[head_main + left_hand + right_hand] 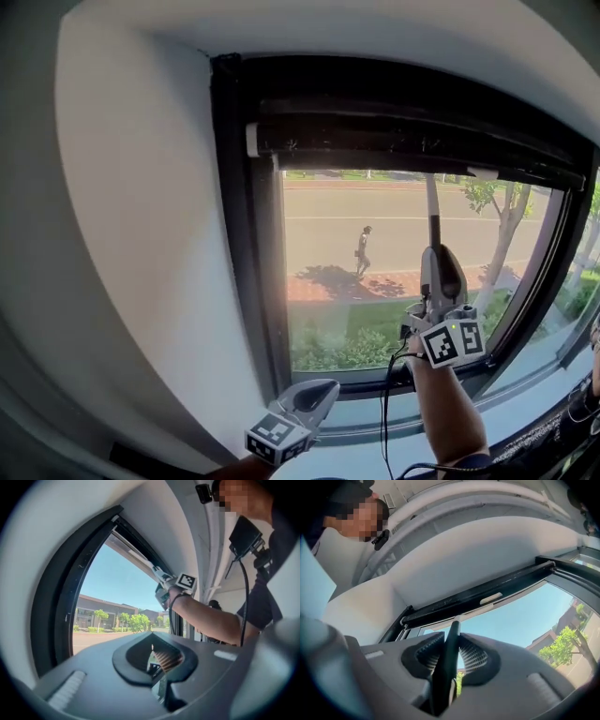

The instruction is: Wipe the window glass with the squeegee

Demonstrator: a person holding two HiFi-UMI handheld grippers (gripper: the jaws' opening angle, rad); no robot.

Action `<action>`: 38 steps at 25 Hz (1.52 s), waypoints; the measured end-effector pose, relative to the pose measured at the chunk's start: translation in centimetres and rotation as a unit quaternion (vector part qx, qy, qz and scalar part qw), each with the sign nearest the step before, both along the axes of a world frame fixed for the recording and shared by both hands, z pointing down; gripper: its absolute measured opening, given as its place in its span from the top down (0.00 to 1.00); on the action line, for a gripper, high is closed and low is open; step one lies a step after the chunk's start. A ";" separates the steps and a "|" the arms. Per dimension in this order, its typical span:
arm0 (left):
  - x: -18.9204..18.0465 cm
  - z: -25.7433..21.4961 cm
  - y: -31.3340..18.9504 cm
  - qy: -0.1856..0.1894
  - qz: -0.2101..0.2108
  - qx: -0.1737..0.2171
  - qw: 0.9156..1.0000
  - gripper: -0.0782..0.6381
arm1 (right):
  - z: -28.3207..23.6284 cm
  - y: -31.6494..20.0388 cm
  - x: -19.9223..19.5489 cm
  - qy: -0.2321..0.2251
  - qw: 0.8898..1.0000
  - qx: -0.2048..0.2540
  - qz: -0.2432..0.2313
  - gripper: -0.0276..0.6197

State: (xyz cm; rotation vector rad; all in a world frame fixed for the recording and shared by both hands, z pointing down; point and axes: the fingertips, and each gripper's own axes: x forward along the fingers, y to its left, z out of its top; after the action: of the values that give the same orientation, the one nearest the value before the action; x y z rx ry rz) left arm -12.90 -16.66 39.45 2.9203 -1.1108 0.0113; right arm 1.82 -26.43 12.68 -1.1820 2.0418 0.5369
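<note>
1. The right claw is up against the window glass. Its jaws pinch the squeegee by its dark handle, which stands upright between the ribbed pads in the right gripper view.
2. From that claw the handle runs straight up to the top edge of the glass. A pale strip crosses there and is probably the blade, though it is hard to separate from the dark frame bar just above it.
3. The left claw sits below and to the left of the right claw, low by the sill and near the lower corner of the window frame. Its jaws are pressed together with nothing between them.
4. In the left gripper view, the right claw shows above and beyond the left one, held up by a bare forearm.
5. Through the glass, to the left of the right claw, a person is on the pavement, with shrubs lower down.
</note>
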 end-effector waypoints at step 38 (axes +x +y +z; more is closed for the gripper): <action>-5.5 0.6 -1.5 0.049 -0.115 -0.020 0.992 0.88 | 7.1 -1.6 -0.8 0.013 0.996 -0.085 0.011 0.80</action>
State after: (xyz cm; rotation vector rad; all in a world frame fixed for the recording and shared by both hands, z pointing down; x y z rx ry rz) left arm -18.44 -18.20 40.02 2.7067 -1.4042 -0.1095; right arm 1.05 -28.04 19.76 -1.3034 2.1319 0.3970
